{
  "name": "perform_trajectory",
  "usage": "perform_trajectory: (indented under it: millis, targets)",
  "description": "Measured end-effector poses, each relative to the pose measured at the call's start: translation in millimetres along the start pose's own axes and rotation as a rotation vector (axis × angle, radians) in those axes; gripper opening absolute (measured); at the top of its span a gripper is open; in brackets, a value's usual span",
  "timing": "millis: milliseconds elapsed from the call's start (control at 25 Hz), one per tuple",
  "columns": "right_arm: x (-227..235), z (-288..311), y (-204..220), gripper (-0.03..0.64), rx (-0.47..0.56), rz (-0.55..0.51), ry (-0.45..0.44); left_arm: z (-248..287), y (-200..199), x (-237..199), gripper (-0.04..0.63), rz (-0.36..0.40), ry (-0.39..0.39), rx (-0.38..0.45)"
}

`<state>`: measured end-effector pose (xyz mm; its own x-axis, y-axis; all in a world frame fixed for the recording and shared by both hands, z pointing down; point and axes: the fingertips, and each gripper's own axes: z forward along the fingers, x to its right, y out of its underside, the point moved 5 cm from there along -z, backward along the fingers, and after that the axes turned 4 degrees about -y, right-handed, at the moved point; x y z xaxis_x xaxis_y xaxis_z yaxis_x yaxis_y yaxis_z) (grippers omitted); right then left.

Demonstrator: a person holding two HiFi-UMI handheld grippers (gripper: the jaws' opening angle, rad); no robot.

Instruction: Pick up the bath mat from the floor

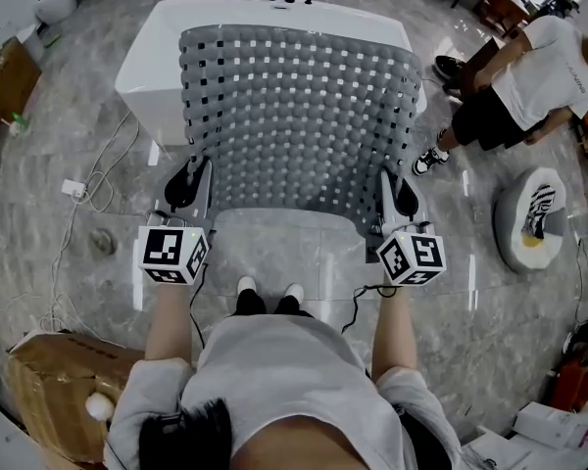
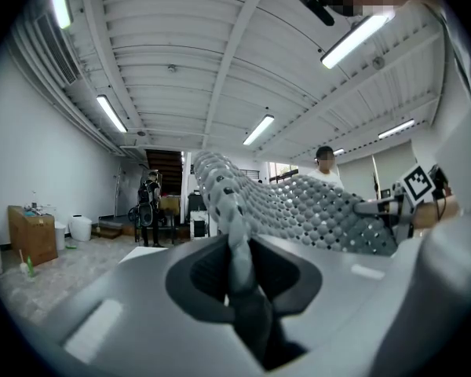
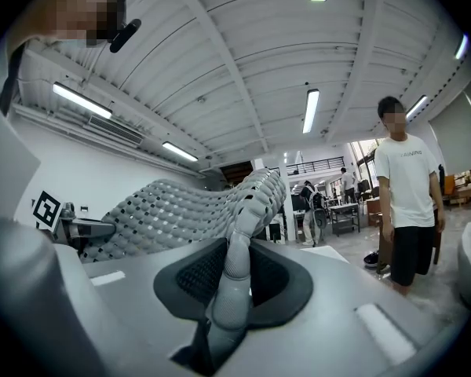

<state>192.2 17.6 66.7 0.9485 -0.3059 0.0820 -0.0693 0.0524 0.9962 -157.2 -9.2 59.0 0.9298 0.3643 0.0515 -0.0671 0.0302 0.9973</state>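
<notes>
Clearly the grey bath mat (image 1: 299,116) is off the floor (image 1: 98,174). It hangs spread out in front of the person and, from the head view, covers most of the white bathtub (image 1: 142,62). Its far edge reaches nearly to the taps at the bathtub's far rim. Whether that edge rests on the bathtub or hangs free above it, I cannot tell.

The left tool (image 1: 188,189) is clamped on the mat's near left corner, on the person's side of the bathtub. The left gripper view shows the knobbly edge squeezed between the two pads. The right tool (image 1: 400,196) grips the near right corner the same way, with a fold of mat pinched between its pads in its own view.

The mat looks like soft rubbery stuff, a grid of rounded bumps pierced with small holes. It bows between the two corners and buckles at each pinch, so it is limp, not stiff. I judge it light enough for two corner grips and in no way fragile. It is liable to sag, swing and drag its far end. The bumps should give the pads purchase, though a thin bite at the very edge could creep out. A hold further in from each corner, with the corners kept apart, would suit it best.
</notes>
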Motion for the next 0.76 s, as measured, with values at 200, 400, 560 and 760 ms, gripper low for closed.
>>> perform_trajectory:
  millis: [200,400,560,760]
  targets:
    - [-1,1,2,0.067,-0.002,0.001,0.003,2,0,-2,0.057,-0.002,0.000,0.003]
    - [0,3,6,0.069,-0.001,0.002,0.005,3,3,-3,0.058,-0.011,-0.005,0.004]
    - [4,4,4,0.069,-0.001,-0.005,0.000,5,1,1,0.058,-0.016,-0.009,0.004]
    - [10,7,-1,0.071,0.001,-0.006,-0.004,8,-6,4,0.060,-0.020,-0.013,0.008]
